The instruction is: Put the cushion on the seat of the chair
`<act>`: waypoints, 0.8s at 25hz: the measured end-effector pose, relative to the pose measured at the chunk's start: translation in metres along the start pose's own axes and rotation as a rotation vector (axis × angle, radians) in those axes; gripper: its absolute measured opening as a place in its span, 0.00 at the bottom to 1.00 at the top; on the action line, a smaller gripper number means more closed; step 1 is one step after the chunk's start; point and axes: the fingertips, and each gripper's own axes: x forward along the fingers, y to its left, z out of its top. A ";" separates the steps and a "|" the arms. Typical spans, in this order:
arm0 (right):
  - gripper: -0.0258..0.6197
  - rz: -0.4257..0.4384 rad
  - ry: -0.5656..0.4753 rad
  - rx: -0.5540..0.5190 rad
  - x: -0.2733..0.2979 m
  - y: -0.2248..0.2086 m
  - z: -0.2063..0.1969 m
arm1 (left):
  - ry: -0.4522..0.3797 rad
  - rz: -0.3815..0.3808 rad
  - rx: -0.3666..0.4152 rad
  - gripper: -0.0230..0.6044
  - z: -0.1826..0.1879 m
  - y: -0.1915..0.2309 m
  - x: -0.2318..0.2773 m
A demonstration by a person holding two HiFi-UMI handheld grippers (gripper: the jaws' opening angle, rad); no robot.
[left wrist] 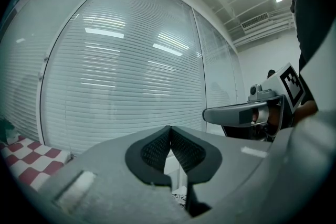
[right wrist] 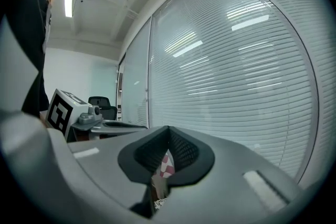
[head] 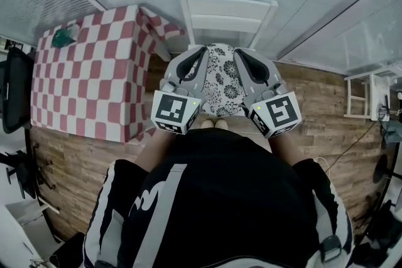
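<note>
A round cushion [head: 221,81] with a black-and-white flower print lies on the seat of a white wooden chair [head: 227,12], whose slatted back stands against the blinds. My left gripper [head: 202,52] and right gripper [head: 239,54] point level over the cushion's left and right sides, tips leaning toward each other. Both are shut, pads meeting with nothing between them. In the left gripper view the left gripper [left wrist: 169,131] faces the blinds, and the right gripper [left wrist: 245,113] shows at the right. In the right gripper view the right gripper [right wrist: 168,131] is shut too, and the left gripper [right wrist: 100,123] shows at the left.
A table with a red-and-white checked cloth [head: 88,72] stands just left of the chair, with a green thing [head: 63,37] on it. A second white chair [head: 364,94] is at the right by the wall. A black office chair [head: 16,91] is at the far left. Window blinds [left wrist: 121,76] close the front.
</note>
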 end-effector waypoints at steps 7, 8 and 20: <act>0.04 -0.004 -0.007 0.008 -0.001 0.002 0.000 | -0.017 0.010 -0.004 0.04 0.004 0.002 -0.002; 0.04 -0.001 -0.012 0.008 -0.001 0.003 0.002 | -0.020 0.012 -0.002 0.04 0.005 0.002 -0.002; 0.04 0.013 -0.026 0.020 0.003 0.009 0.009 | -0.057 0.002 -0.021 0.04 0.012 0.003 -0.005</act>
